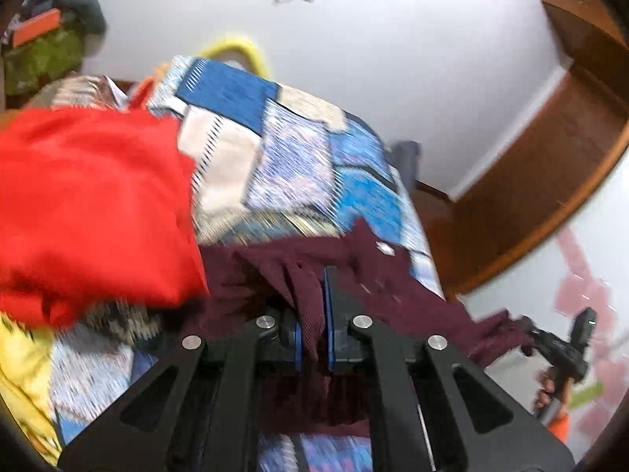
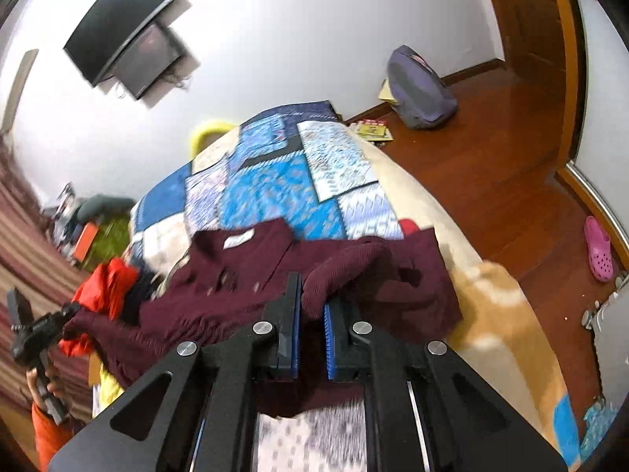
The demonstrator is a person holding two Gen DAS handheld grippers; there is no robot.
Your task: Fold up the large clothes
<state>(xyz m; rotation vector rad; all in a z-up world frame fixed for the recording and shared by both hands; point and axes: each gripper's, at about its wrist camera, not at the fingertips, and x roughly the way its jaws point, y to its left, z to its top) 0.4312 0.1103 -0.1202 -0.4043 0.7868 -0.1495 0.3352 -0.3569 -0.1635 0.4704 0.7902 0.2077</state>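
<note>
Pinched between both my black left gripper (image 1: 314,314) and right gripper (image 2: 310,326), jaws pressed onto its edge, the soft, limp maroon ribbed-knit garment (image 2: 243,271) sags over the blue patchwork bedspread (image 2: 275,181), likely needing widely spaced corner holds

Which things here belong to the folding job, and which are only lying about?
For the job:
maroon garment
left gripper, shut on it
right gripper, shut on it

Lying about:
red cloth
patchwork bedspread
purple backpack
pink clog
</note>
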